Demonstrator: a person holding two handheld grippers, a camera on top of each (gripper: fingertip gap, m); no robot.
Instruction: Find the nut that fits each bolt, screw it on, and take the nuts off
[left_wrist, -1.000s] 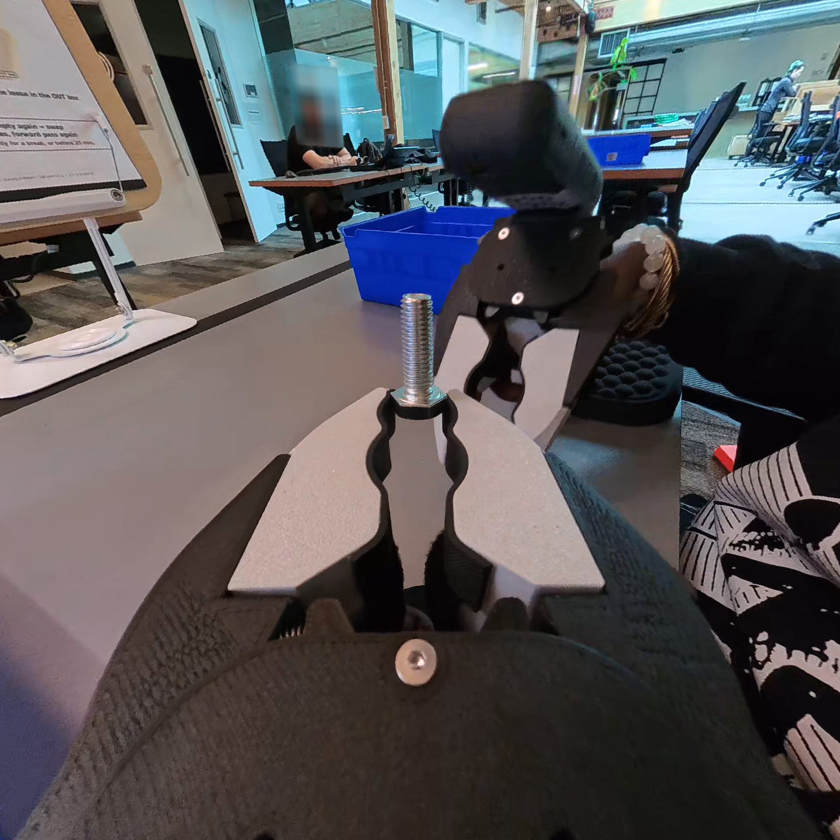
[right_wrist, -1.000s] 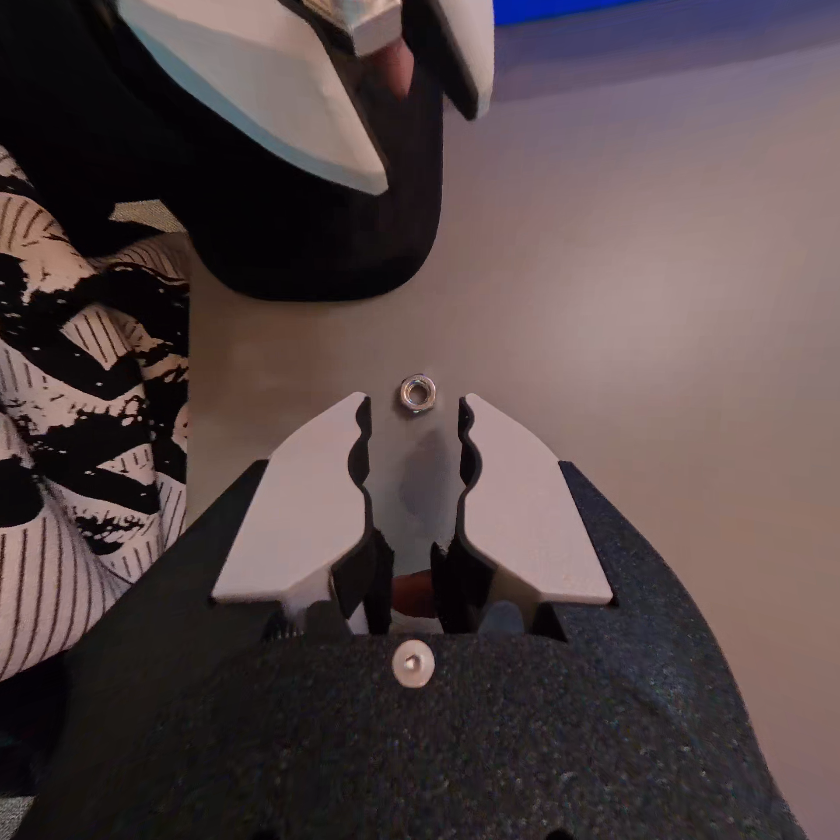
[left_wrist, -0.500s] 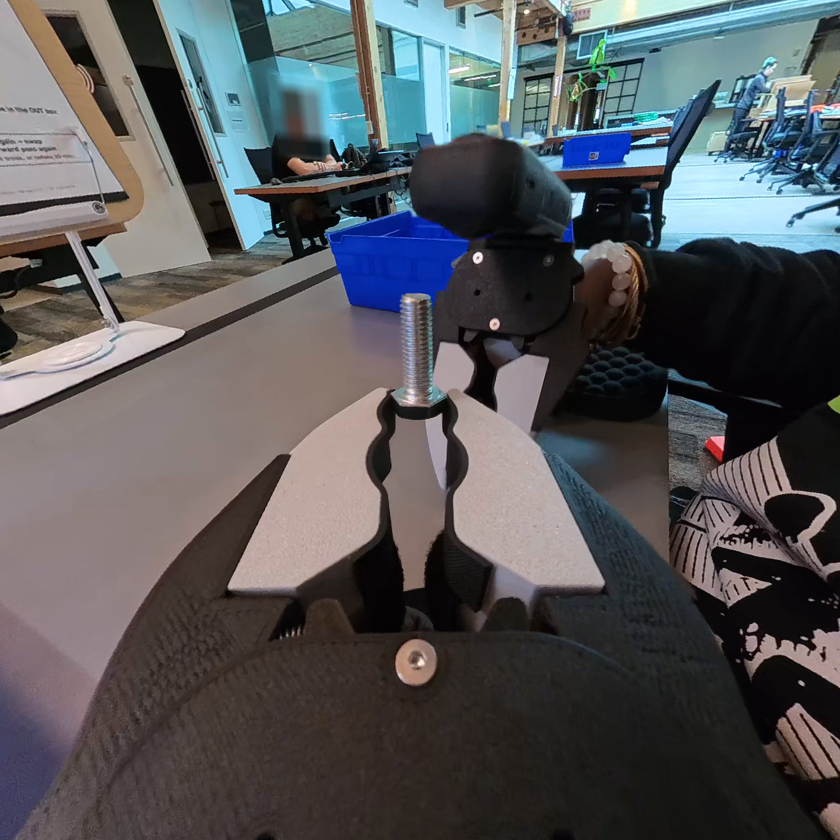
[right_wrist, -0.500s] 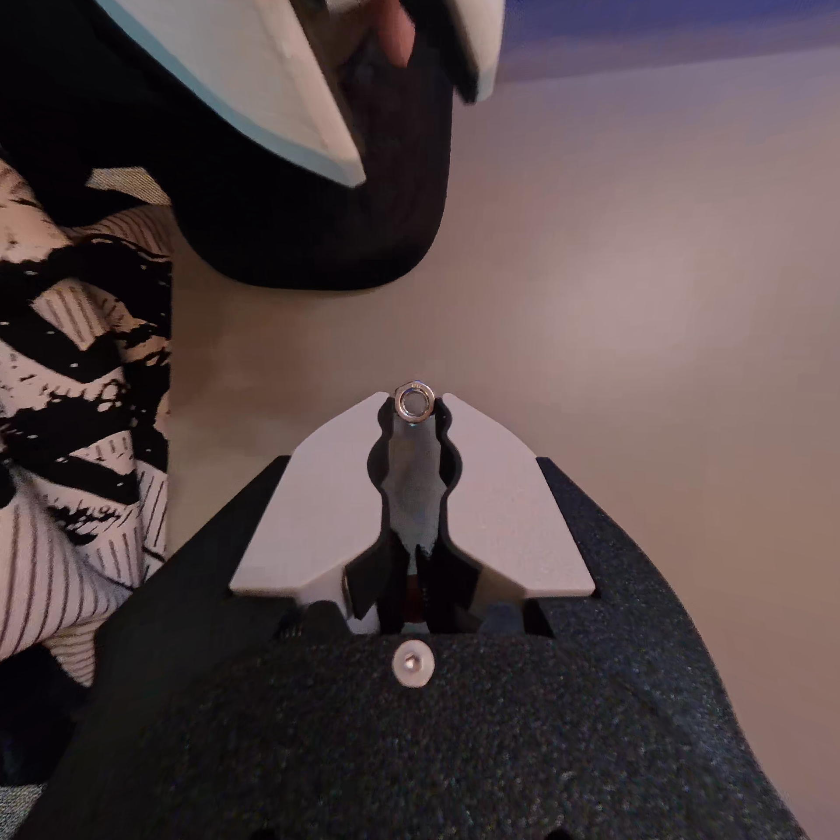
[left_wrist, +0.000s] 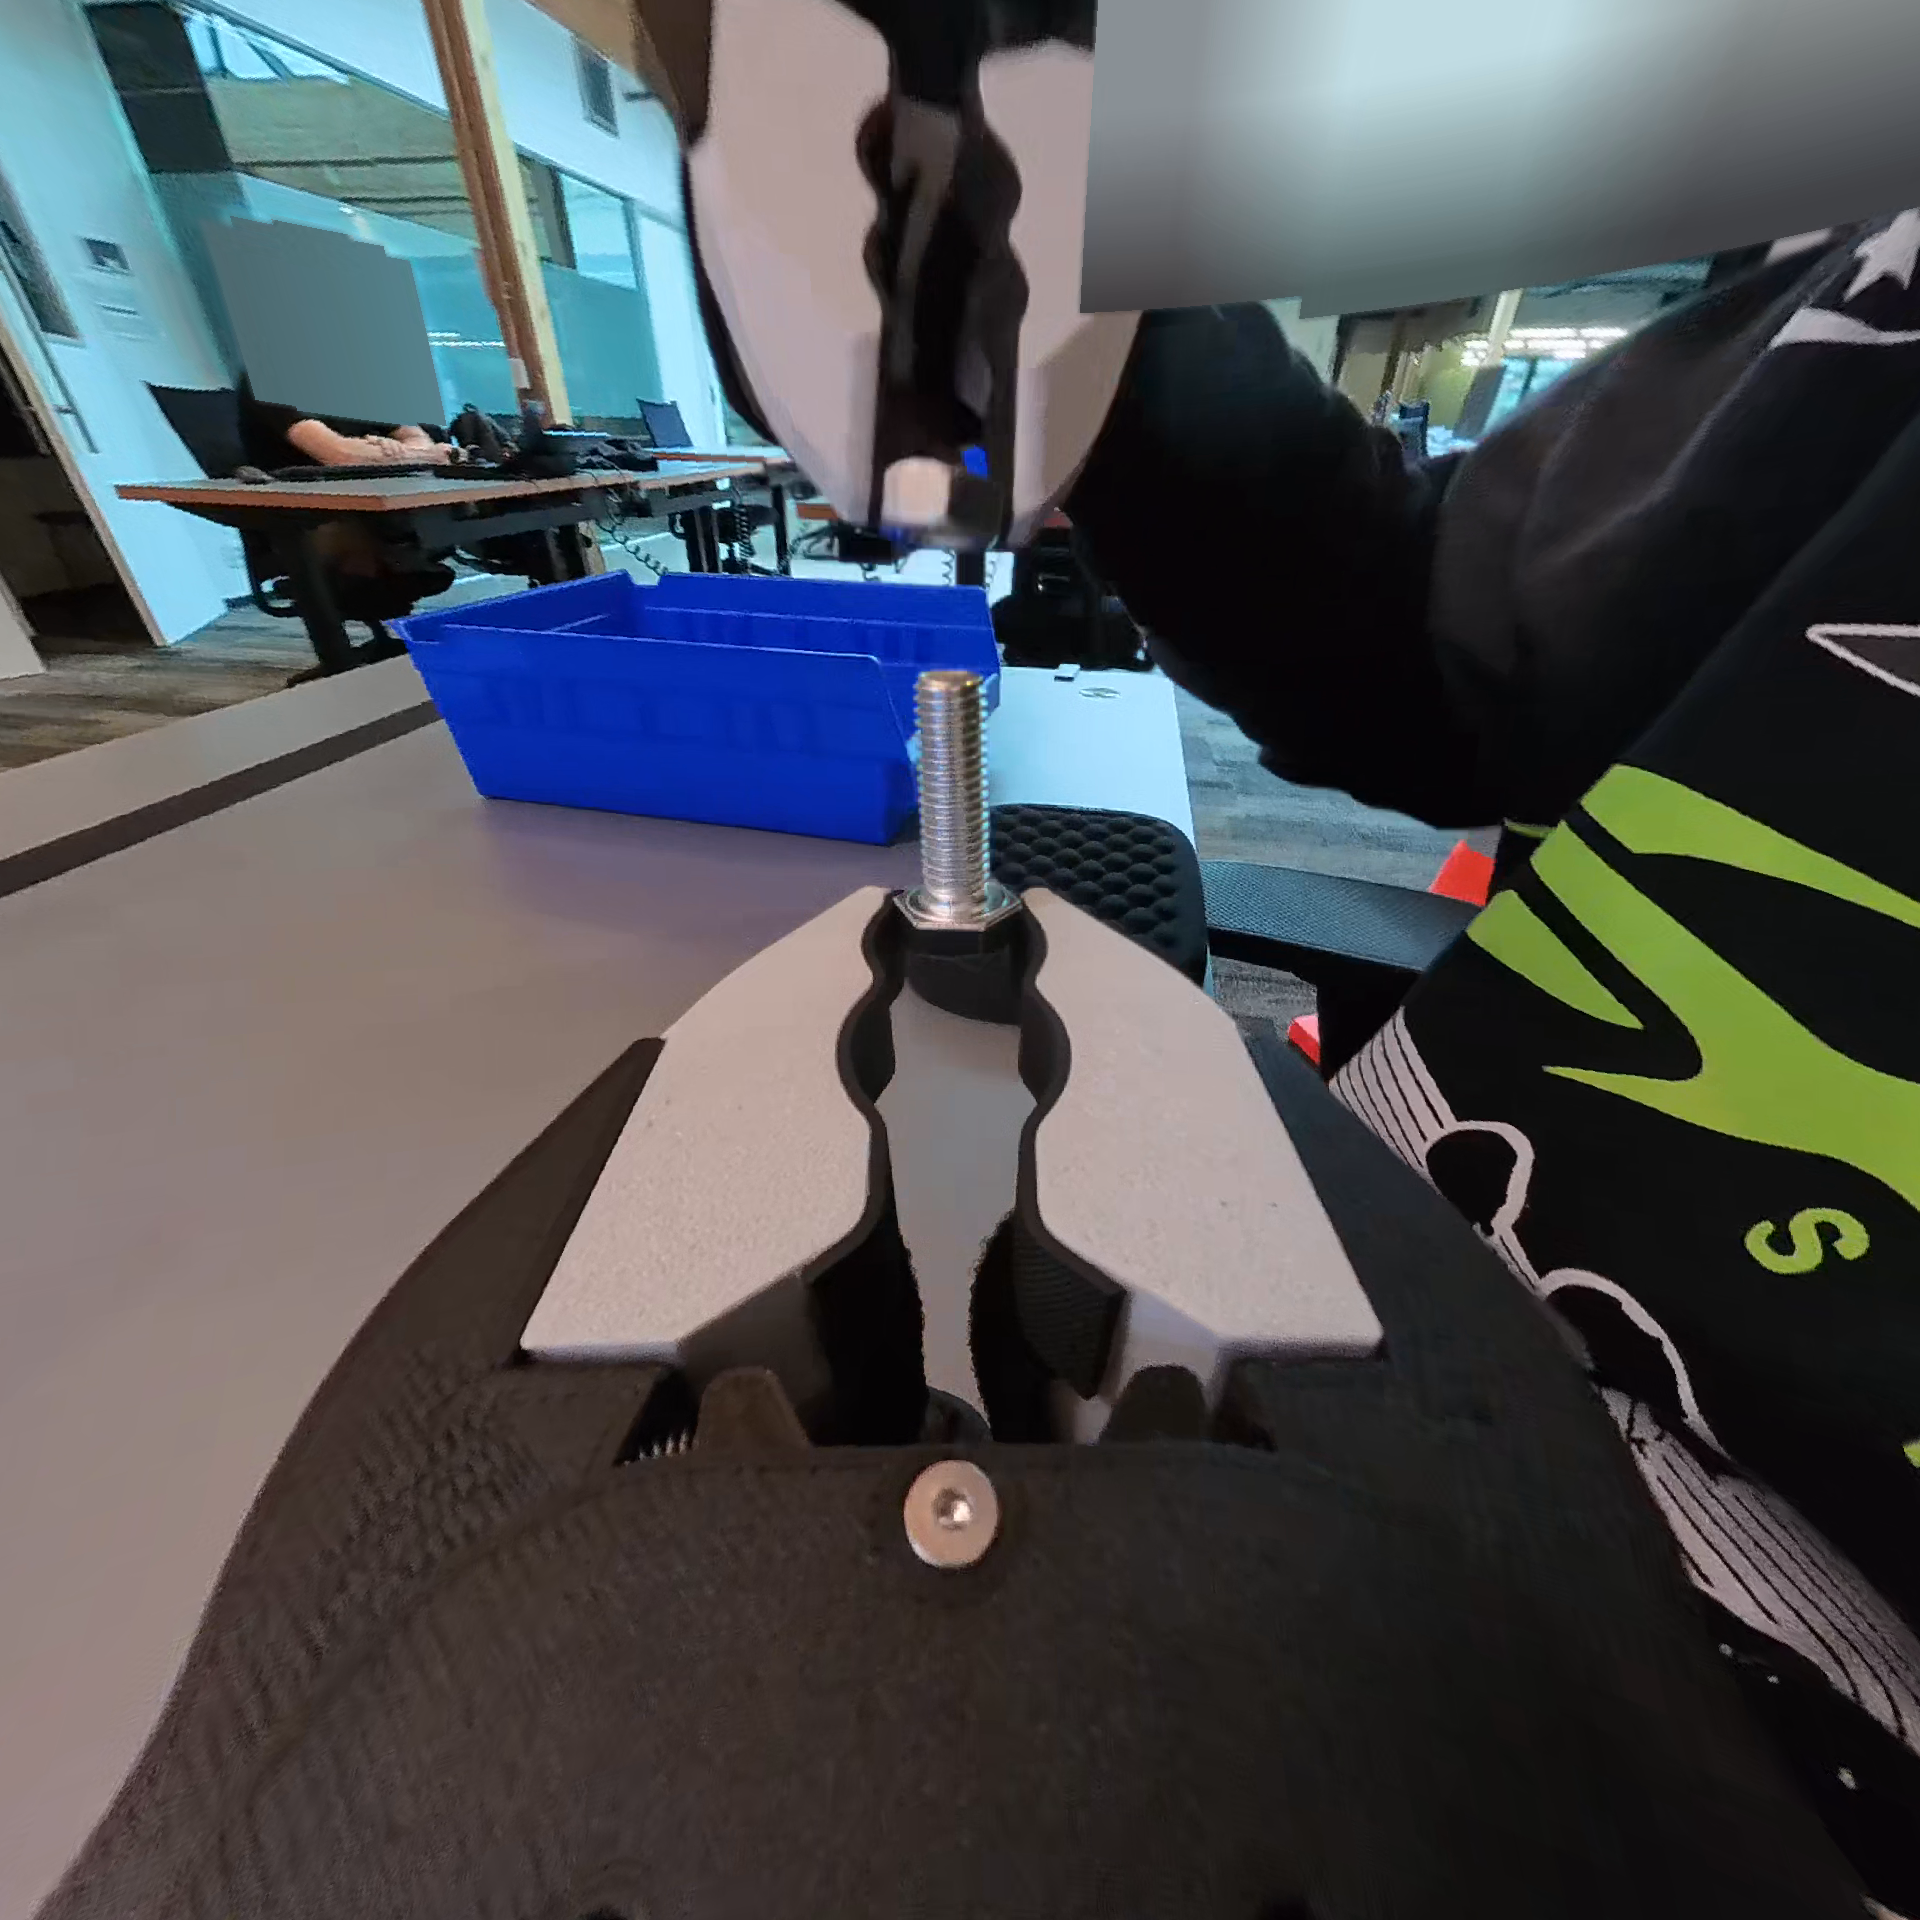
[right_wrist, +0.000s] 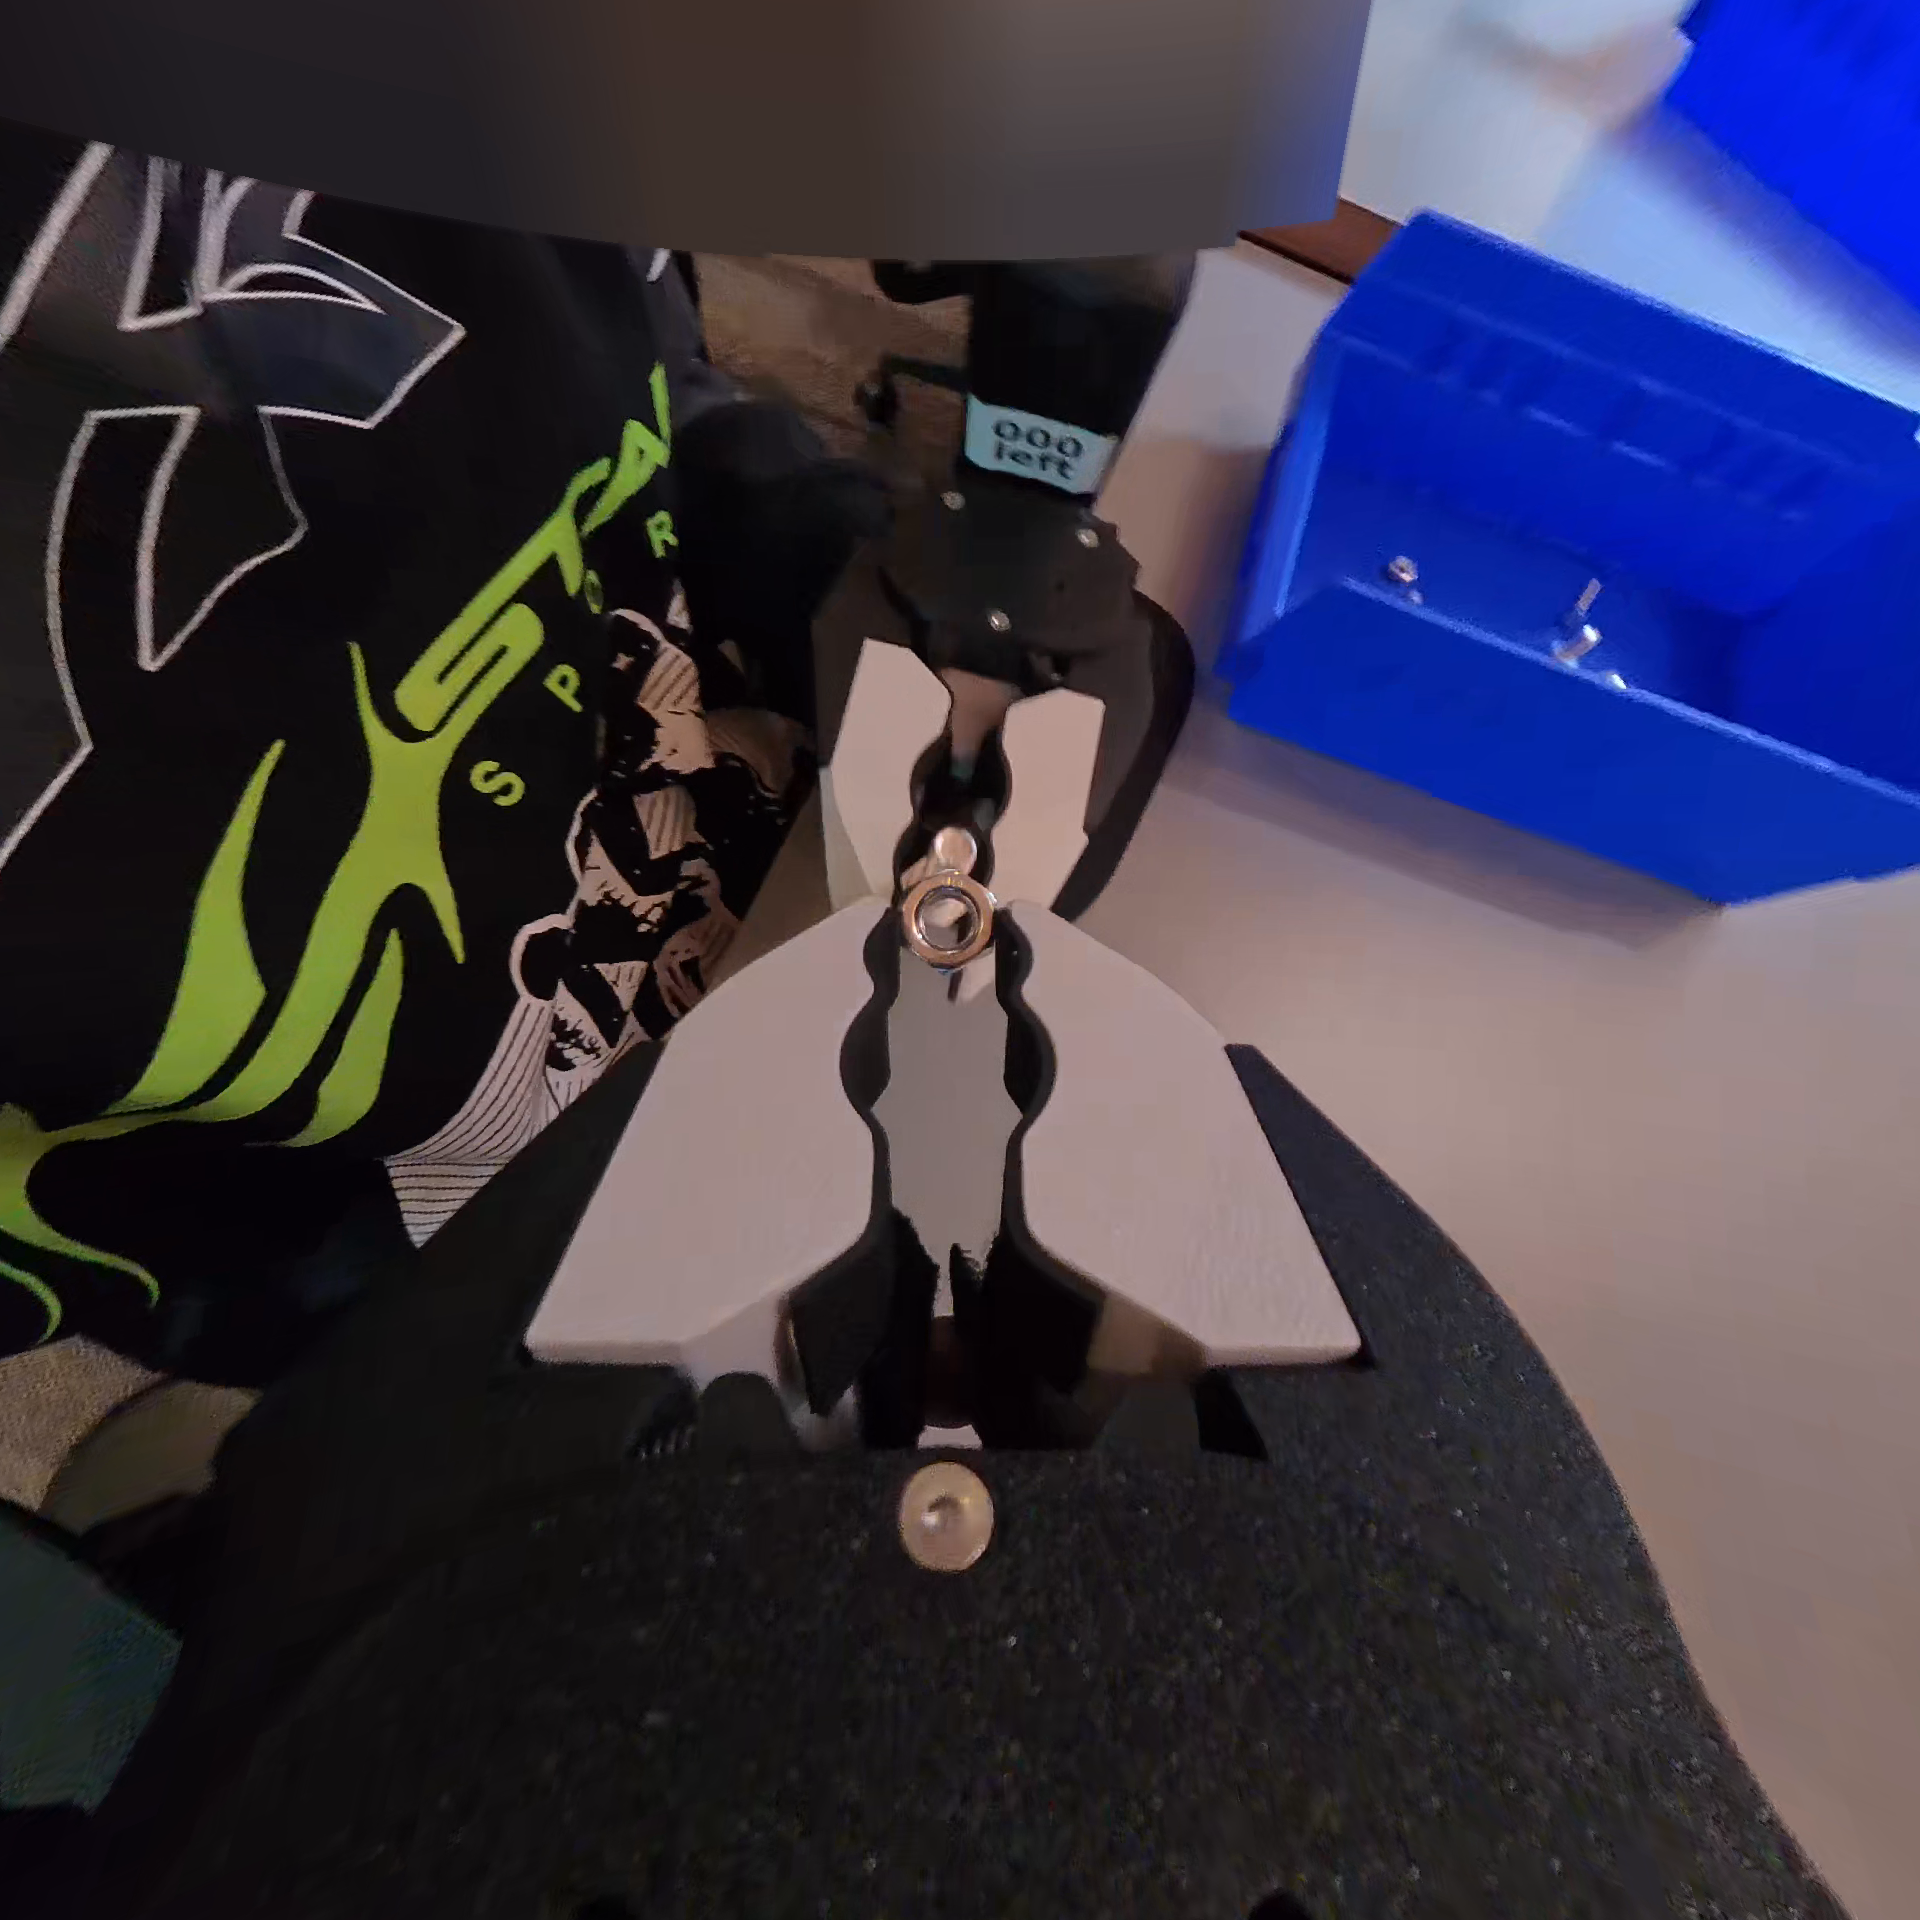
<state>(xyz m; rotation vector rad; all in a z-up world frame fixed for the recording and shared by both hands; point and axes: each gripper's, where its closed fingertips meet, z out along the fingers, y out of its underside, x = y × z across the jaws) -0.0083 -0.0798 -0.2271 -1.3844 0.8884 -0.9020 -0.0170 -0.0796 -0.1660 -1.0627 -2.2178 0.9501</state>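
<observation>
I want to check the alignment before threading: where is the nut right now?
The nut is pinched at the tips of the right hand-held gripper, held in the air above the upright bolt that the left hand-held gripper grips by its head.

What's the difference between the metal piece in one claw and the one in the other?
The left gripper holds a bolt, a long threaded rod standing upright, clamped by its hex head. The right gripper holds a nut, a small flat ring with an open hole, pinched at the tips above the bolt. Both are shiny silver metal, held off the table.
</observation>
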